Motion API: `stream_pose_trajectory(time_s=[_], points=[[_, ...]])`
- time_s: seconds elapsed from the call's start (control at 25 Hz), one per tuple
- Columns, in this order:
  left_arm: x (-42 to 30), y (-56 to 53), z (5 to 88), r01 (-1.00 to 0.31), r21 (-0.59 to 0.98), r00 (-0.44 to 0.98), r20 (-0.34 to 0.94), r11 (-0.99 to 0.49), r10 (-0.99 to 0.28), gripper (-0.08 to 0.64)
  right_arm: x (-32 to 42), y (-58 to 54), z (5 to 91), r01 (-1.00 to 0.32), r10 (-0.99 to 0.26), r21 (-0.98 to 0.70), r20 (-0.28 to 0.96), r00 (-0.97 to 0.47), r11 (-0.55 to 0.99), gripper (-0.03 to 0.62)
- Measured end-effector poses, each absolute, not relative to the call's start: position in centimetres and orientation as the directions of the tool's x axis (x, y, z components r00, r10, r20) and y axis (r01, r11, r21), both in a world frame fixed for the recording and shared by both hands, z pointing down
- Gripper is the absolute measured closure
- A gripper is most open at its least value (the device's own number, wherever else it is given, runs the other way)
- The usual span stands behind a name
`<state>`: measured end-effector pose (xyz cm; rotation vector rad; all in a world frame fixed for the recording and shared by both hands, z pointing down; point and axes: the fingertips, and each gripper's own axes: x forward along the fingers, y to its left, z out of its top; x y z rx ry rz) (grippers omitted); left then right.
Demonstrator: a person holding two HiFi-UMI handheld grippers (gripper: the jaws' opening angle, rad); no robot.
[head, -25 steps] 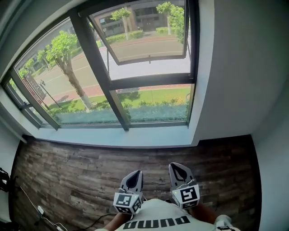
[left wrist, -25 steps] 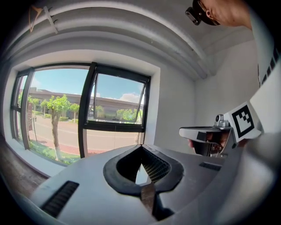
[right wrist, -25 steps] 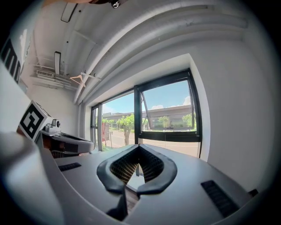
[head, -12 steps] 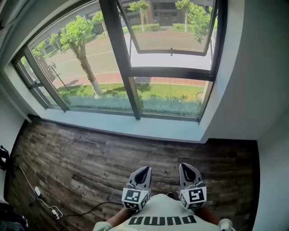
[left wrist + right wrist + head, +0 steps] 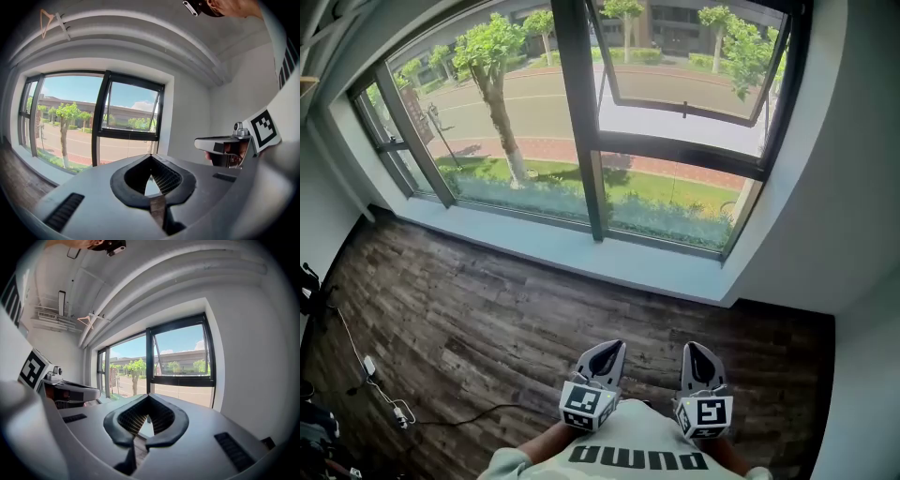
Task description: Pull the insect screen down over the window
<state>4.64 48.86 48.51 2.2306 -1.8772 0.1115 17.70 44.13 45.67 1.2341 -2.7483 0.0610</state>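
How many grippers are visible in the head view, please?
2. The left gripper is low at the centre, above the wooden floor; the right gripper is beside it, to its right. None seems hidden.

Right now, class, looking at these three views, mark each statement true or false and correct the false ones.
1. The left gripper and right gripper both have their jaws shut with nothing between them. True.
2. The upper right window sash is tilted open. True.
3. The left gripper touches the window. False: it is held close to the person's body, over the floor and well short of the window frame.
4. The floor is carpeted. False: the floor is dark wood planks.
5. A tree stands outside the glass. True.
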Motion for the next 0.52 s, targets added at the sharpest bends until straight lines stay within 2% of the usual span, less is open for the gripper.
stream_pose_trajectory(time_s=[0.52], points=[[7.2,48.0,48.7,-0.982,0.128,0.166,0.200,-0.142,-0.966,0.549,20.0,43.4,46.6,-0.728,-0.721,0.004,0.144,-0.678,0.686,0.588]])
